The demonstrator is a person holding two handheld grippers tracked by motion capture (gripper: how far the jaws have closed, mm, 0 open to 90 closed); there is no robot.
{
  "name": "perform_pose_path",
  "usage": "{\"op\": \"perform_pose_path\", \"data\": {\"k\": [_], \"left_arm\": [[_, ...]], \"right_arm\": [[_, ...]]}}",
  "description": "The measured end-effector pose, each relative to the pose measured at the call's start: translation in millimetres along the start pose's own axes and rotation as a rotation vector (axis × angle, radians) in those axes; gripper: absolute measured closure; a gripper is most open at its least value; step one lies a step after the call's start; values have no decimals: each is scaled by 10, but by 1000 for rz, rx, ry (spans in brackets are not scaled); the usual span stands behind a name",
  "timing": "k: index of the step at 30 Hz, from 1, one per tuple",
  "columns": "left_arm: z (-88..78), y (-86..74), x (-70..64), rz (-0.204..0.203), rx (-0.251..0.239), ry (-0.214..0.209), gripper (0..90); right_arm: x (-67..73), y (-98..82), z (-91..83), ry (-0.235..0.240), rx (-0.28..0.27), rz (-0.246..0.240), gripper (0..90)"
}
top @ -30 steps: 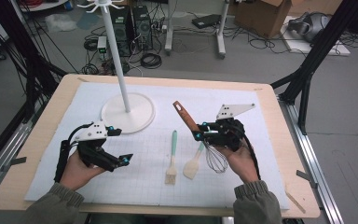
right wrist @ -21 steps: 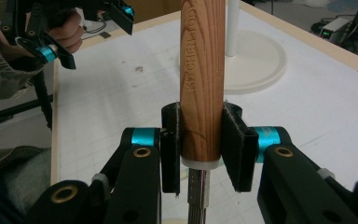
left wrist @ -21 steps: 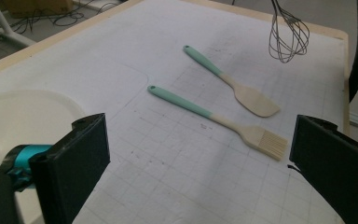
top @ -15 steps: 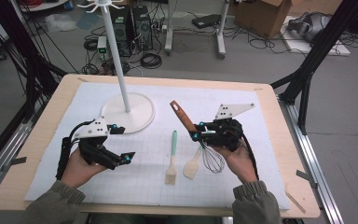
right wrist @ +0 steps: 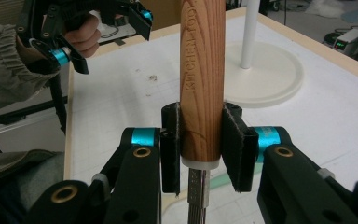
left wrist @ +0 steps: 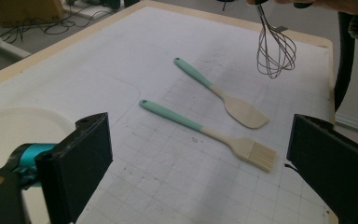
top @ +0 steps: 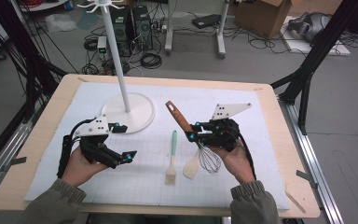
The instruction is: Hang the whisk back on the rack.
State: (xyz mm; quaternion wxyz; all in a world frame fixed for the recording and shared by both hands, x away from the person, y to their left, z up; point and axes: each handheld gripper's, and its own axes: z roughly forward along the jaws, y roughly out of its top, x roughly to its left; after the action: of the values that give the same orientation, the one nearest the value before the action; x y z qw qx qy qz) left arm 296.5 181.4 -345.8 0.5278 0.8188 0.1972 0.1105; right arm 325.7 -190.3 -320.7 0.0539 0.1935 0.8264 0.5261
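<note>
My right gripper [top: 191, 132] [right wrist: 201, 140] is shut on the wooden handle [right wrist: 203, 70] of a wire whisk [top: 208, 161]. The handle slants up to the far left and the wire loops [left wrist: 274, 49] hang just above the mat. A teal-handled pastry brush [top: 173, 149] [left wrist: 205, 133] and a teal-handled spatula [top: 191, 169] [left wrist: 235, 105] lie side by side on the white mat between my hands. My left gripper [top: 123, 141] [left wrist: 198, 154] is open with nothing between its fingers, left of the brush. It is near the round base [top: 137, 114] of the white stand.
The white stand's pole [top: 116, 51] rises from its base at the mat's far left, with hooks at the top. The base [right wrist: 265, 70] lies beyond the whisk handle in the right gripper view. The wooden table edge [top: 289, 116] rims the mat.
The whisk and my right gripper have drifted slightly left, with the handle tip leaning further left. My left gripper has stayed in place.
</note>
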Motion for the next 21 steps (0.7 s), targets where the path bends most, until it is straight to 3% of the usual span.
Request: {"op": "perform_pose_path", "data": {"k": [21], "left_arm": [[14,84,-30,7,-11,-22,90]], "right_arm": [[136,86,171,66,-17,-31,705]]}}
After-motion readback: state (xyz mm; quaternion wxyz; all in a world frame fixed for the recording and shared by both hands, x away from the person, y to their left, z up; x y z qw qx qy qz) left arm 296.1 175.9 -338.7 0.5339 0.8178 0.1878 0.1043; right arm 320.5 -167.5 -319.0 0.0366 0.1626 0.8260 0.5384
